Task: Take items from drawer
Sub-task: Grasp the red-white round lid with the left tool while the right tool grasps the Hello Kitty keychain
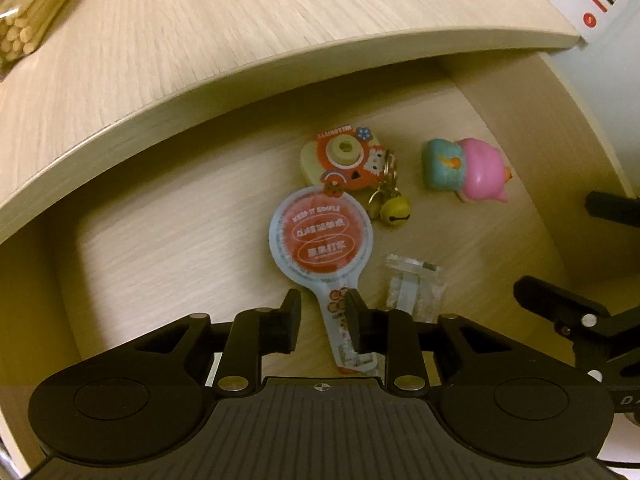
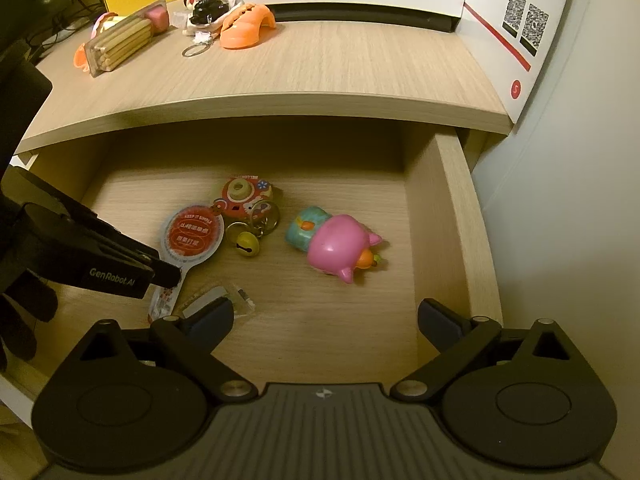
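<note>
Where the left wrist camera looks down, the pale wood-grain worktop [image 1: 240, 32] overhangs an open drawer [image 1: 168, 248]; the left claw [image 1: 322, 322], partly open, straddles the stem of a round red-and-blue sachet [image 1: 322, 240] on the drawer floor without pinching it. From the right wrist camera, the right claw [image 2: 326, 322] hangs wide open and empty above the drawer beside a grey wall [image 2: 568, 200].

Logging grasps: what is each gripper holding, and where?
Nothing. Left gripper stands open astride the pouch's neck; right gripper is open, empty.
</note>
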{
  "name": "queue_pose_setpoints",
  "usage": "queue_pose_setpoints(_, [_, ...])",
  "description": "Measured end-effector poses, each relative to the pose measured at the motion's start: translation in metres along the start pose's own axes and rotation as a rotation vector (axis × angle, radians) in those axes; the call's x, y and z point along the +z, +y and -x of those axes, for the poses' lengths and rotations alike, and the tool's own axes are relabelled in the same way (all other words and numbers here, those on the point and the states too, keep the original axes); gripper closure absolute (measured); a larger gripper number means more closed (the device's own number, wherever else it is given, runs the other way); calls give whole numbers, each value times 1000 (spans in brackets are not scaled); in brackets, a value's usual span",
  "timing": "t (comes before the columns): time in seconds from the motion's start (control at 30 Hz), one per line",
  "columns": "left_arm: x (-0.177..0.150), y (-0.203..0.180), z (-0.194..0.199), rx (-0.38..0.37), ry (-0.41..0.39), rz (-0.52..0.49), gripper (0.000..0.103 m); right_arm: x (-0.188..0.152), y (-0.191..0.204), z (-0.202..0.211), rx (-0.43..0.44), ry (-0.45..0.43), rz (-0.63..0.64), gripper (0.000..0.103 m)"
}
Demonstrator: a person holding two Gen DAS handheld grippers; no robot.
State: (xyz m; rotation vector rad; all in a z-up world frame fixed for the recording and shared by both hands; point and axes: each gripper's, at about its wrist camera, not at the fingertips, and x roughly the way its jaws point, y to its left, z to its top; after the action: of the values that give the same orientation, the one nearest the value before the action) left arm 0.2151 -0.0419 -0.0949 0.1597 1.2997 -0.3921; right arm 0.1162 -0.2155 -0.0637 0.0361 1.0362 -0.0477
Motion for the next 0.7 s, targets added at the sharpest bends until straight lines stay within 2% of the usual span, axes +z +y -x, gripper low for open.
queue_pose_setpoints(0.2, [3,1,3,-33,-22,30,76,0,2,1,-1,-1,2,4])
queue_pose_setpoints(0.27, [3,-4,0,-3,-18,-8,76,0,2,1,0,-3,1,4])
queue_pose_setpoints(0.33, [1,-6,-1,28,-23,-59,67,-1,3,1,1,-6,0,4])
queue_pose_setpoints(0.47, [-8,1,-6,120,-25,-130,64,-2,4,2,3,-12,2,4])
queue_pose_setpoints(0.5, [-9,5,-5,125,-29,-123,69,-3,4,2,2,-14,3,4])
queue_pose_setpoints(0.63, [-15,16,7,40,-91,-135,67,-4,3,3,4,-20,7,4])
queue_pose_setpoints(0.7, [-17,15,10,56,-123,-180,68,-4,2,3,6,-21,9,4])
